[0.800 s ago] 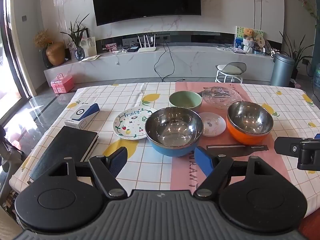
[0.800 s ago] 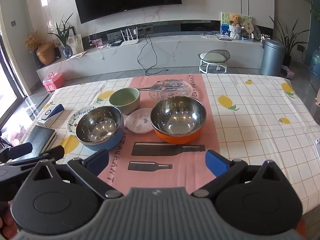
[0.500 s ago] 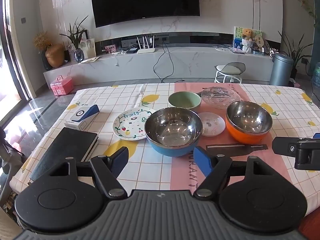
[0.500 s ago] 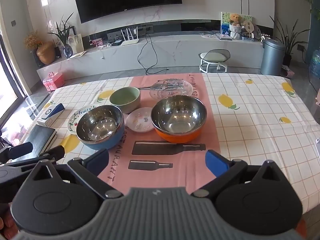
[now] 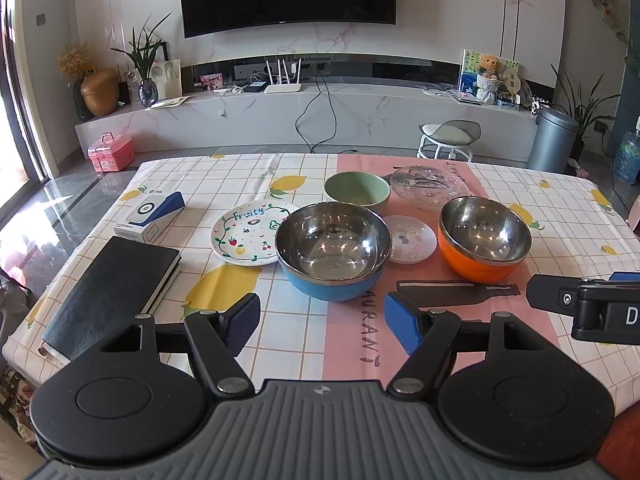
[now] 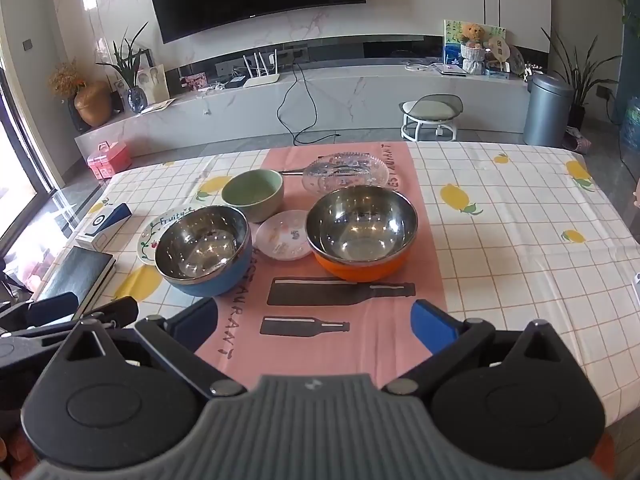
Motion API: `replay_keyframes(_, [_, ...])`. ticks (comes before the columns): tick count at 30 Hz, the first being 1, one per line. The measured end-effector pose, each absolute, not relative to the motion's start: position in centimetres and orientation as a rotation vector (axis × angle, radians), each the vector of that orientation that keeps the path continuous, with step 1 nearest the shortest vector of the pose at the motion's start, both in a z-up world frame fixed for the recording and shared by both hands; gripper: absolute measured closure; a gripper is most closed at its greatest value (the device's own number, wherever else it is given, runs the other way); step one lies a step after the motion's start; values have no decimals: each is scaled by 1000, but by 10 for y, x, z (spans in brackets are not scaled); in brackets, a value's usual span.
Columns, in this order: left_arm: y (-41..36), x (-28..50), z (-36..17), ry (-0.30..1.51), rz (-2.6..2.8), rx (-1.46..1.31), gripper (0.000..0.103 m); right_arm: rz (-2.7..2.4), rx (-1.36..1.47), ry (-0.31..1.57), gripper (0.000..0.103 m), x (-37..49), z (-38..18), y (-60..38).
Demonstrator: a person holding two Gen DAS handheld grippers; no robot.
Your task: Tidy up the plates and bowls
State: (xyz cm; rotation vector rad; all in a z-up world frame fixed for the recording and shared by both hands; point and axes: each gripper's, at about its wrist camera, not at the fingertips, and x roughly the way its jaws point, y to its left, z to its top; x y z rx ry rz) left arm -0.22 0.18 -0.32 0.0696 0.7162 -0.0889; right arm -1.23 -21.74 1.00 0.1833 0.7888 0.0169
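Left gripper [image 5: 322, 322] fingers spread wide, holding nothing, hovering over the near edge of the surface [image 5: 560, 208]. Right gripper [image 6: 314, 326] same: fingers apart, empty. Blue bowl [image 5: 333, 250] sits just ahead of the left fingers, centred between them, steel inside, upright. Fruit-print plate [image 5: 248, 232] lies ahead-left of the left fingers, its edge tucked against or slightly under the blue bowl; cannot tell which. Small white plate [image 5: 412, 239] is just right of the blue bowl, between it and the orange bowl [image 5: 484, 238], which is ahead-right of the left fingers. In the right view the orange bowl [image 6: 362, 232] stands ahead of the gap between the right fingers, blue bowl [image 6: 204, 254] beyond the left finger. Green bowl [image 5: 356, 192] is behind the blue one, clear glass dish [image 5: 430, 188] beside it further right. Black notebook [image 5: 114, 288] and a white-blue box [image 5: 150, 216] lie left of the left fingers, well apart from the dishes.
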Motion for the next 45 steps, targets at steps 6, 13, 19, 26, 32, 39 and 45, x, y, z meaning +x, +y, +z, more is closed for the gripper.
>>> replay_keyframes(6, [3, -2, -3, 720, -82, 63, 19, 25, 193, 805, 2, -9, 8, -217])
replay_keyframes(13, [3, -1, -4, 720, -86, 64, 19, 27, 201, 814, 2, -9, 6, -215])
replay_keyframes(19, [4, -3, -4, 717, -93, 61, 19, 35, 193, 814, 2, -9, 6, -212])
replay_keyframes(26, [5, -2, -4, 718, -92, 61, 19, 48, 199, 826, 2, -9, 4, -210])
replay_keyframes(32, [5, -3, -4, 718, -91, 59, 19, 54, 196, 821, 2, -9, 6, -209])
replay_keyframes(39, [5, -3, -4, 719, -95, 57, 19, 53, 204, 828, 2, -9, 5, -209])
replay_keyframes(45, [4, -3, -5, 720, -100, 52, 19, 53, 205, 832, 2, -8, 3, -209])
